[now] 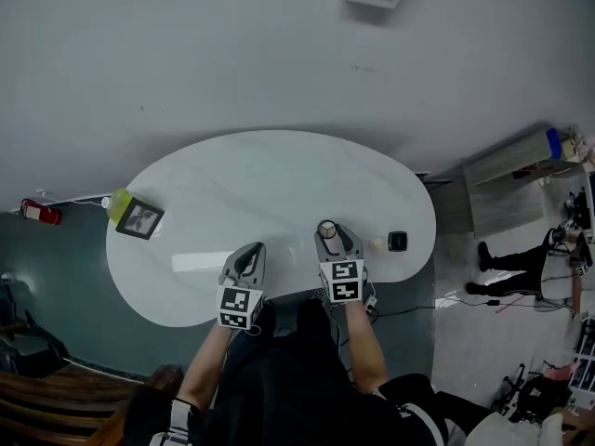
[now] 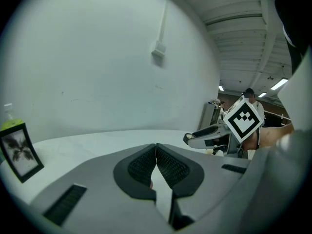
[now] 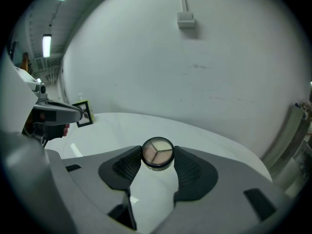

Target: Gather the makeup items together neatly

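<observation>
A round compact with three pale shades under a clear lid sits between the pads of my right gripper, which is shut on it just above the white oval table. In the head view the compact is at the tip of the right gripper, near the table's front edge. A small cream item and a black square item lie just right of it. My left gripper hovers at the front left with its jaws shut; a tiny reddish bit shows behind the pads, too small to name.
A framed picture and a green bottle stand at the table's left end. A wall rises behind the table. Cables, a grey cabinet and a person's legs are on the floor to the right.
</observation>
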Tool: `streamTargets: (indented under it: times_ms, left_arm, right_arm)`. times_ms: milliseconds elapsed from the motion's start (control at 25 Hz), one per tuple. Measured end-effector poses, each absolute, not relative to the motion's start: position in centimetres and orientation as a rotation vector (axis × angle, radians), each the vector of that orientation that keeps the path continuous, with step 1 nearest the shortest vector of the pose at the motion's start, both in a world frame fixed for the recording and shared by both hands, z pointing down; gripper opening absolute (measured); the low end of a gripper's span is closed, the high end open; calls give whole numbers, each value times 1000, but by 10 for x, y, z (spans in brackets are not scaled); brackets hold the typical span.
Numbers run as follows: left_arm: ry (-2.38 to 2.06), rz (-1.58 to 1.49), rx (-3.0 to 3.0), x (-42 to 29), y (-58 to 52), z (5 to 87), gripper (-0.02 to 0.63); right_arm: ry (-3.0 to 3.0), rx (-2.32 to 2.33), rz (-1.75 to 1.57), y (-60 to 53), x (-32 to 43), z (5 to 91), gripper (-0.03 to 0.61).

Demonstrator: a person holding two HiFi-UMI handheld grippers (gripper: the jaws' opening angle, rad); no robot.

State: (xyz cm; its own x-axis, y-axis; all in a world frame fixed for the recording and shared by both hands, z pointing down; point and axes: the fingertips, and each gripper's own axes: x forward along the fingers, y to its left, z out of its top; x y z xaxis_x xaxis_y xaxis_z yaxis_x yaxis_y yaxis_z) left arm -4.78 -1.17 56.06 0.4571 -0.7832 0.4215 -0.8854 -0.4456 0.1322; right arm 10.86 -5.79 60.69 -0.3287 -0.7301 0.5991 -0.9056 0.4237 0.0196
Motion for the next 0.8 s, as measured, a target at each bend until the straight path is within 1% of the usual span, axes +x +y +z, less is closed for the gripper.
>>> streamTargets:
  times_ms: [400, 800]
  left_arm:
    - [-1314, 484, 2424, 3, -14, 575, 20]
    - [-1284, 544, 2384, 18, 0, 603, 20]
  right_arm:
    - [-2081, 1406, 539, -35, 159, 642, 232]
    - [-2045, 1360, 649, -16, 167, 692, 232]
